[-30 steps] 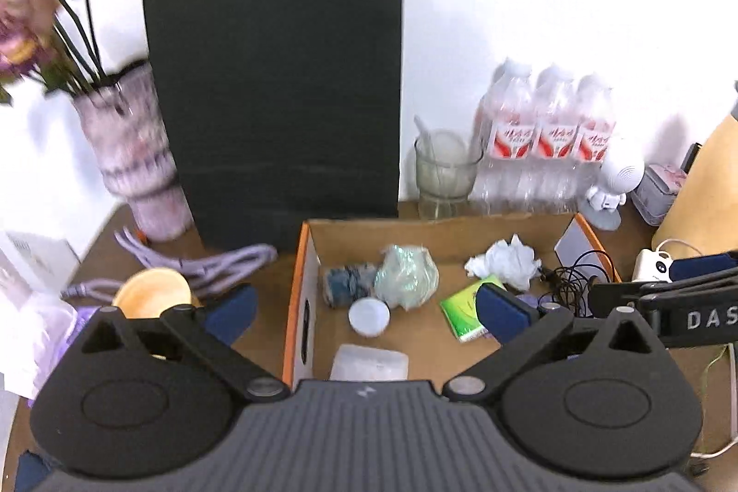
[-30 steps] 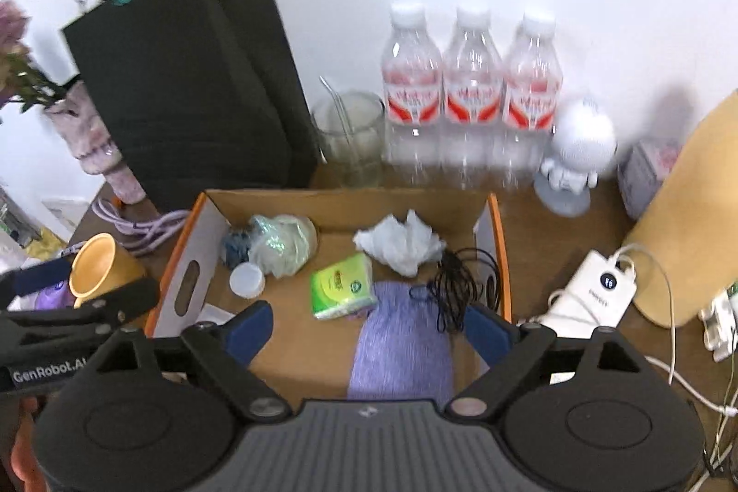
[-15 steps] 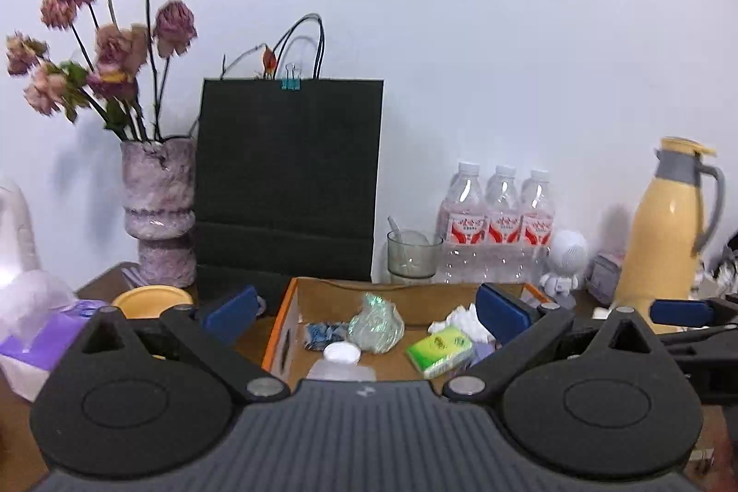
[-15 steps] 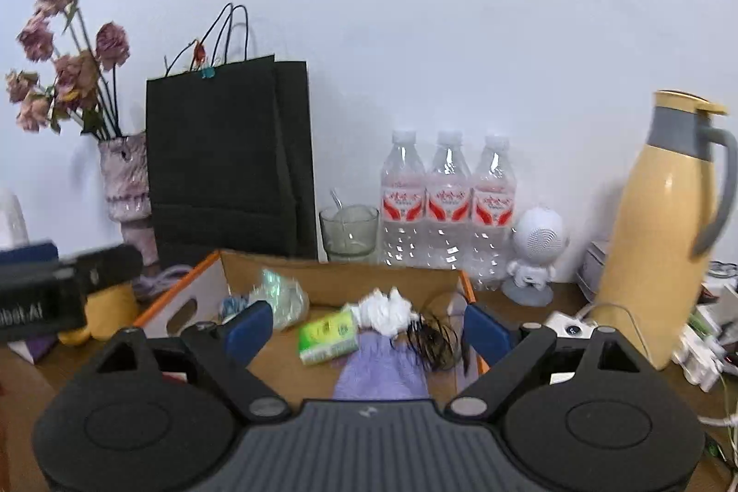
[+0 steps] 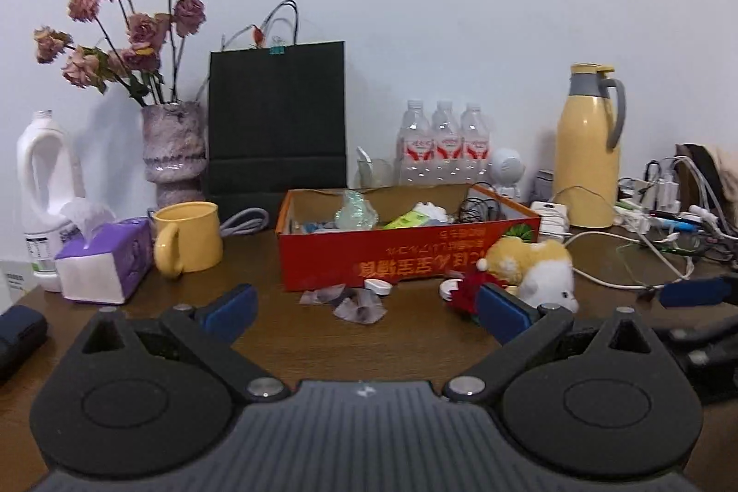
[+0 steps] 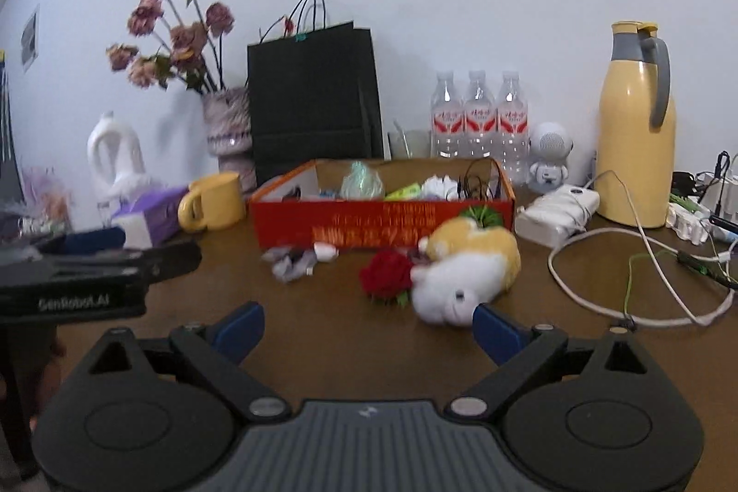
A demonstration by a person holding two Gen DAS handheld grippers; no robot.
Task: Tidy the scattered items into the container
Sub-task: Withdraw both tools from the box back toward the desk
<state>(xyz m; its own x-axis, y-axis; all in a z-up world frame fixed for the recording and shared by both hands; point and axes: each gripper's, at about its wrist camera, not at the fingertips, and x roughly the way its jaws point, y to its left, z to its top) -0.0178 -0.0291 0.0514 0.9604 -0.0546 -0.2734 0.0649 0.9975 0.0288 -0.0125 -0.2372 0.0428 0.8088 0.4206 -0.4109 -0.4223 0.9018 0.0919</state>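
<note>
Box [image 5: 406, 257] sits mid-counter, part-filled; plush toy [image 6: 466, 270], red flower [image 6: 386, 273], wrappers [image 5: 343, 300] lie in front. Left tool [image 5: 364, 310] wide, empty; right tool [image 6: 366, 328] just widened, empty, facing the toy for pickup.

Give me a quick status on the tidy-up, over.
Left gripper open, empty. Right gripper open, empty, jaws just widened. Plush toy, red flower, crumpled wrappers still on the table in front of the red box. Path clear.
</note>
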